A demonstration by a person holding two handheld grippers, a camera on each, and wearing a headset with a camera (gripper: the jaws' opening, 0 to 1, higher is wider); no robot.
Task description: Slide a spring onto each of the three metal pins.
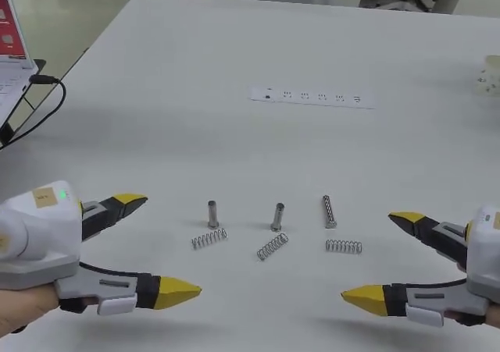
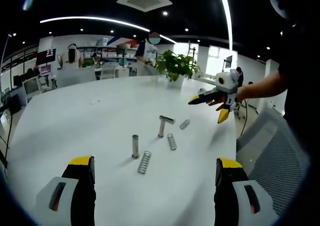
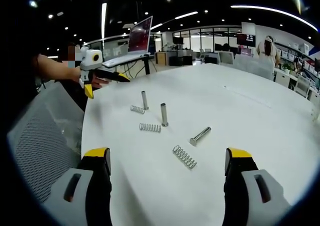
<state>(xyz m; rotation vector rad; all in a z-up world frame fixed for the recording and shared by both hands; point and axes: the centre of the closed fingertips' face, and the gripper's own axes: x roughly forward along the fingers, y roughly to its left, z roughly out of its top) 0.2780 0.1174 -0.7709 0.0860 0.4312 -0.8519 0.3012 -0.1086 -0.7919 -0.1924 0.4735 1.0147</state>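
Both grippers are being held low over the white table (image 1: 234,48), one at each side of the work. The left gripper (image 1: 173,245) is being held with its jaws wide apart and nothing between them, and the right gripper (image 1: 367,254) is being held spread and empty as well.

Three metal pins are being shown in a row between them. The left pin (image 1: 212,214) and the middle pin (image 1: 277,217) are standing upright, while the right pin (image 1: 329,211), judged from the right gripper view, is lying on its side. The left spring (image 1: 209,238), middle spring (image 1: 272,247) and right spring (image 1: 344,247) are each lying just in front of a pin, and none is threaded on.

Several risks are being judged likely:
- A spring pinched off-centre or too hard could be flicked out of the jaws or sent rolling.
- An upright pin could be toppled by a brushing jaw or by a spring pressed down off-axis.
- The lying pin could be shoved along the table unless it is being steadied by the other gripper.
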